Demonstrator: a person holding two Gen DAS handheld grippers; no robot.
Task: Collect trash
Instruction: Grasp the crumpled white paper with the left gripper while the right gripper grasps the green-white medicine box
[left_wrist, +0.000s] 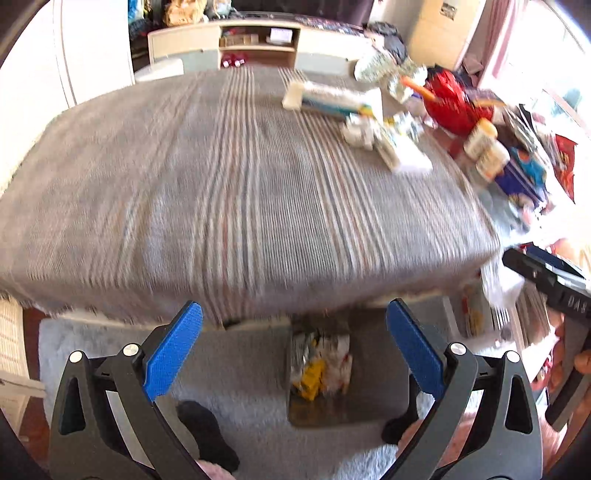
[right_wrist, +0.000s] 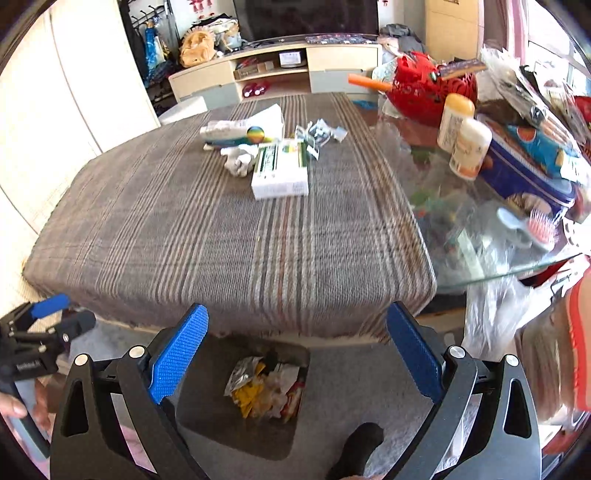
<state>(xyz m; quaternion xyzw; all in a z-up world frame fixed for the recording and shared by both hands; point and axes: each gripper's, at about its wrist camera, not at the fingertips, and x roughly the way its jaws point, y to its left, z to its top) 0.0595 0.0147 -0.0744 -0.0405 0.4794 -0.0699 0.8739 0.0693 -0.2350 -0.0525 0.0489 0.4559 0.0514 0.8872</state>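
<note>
A dark trash bin (right_wrist: 207, 417) on the grey rug below the table edge holds crumpled wrappers (right_wrist: 267, 389); it also shows in the left wrist view (left_wrist: 373, 398). Trash lies on the striped tablecloth at the far side: a white and green box (right_wrist: 280, 173), a toothpaste box (right_wrist: 232, 134), crumpled tissue (right_wrist: 236, 158) and torn foil (right_wrist: 319, 133). The same pile shows in the left wrist view (left_wrist: 373, 125). My left gripper (left_wrist: 294, 347) is open and empty above the bin. My right gripper (right_wrist: 297, 350) is open and empty above the bin.
The glass table part at the right carries a red basket (right_wrist: 424, 92), two white bottles (right_wrist: 463, 138), a blue tin (right_wrist: 532, 162) and a hairbrush (right_wrist: 532, 229). A plastic bag (right_wrist: 491, 314) hangs at its corner. A TV cabinet (right_wrist: 273, 70) stands behind.
</note>
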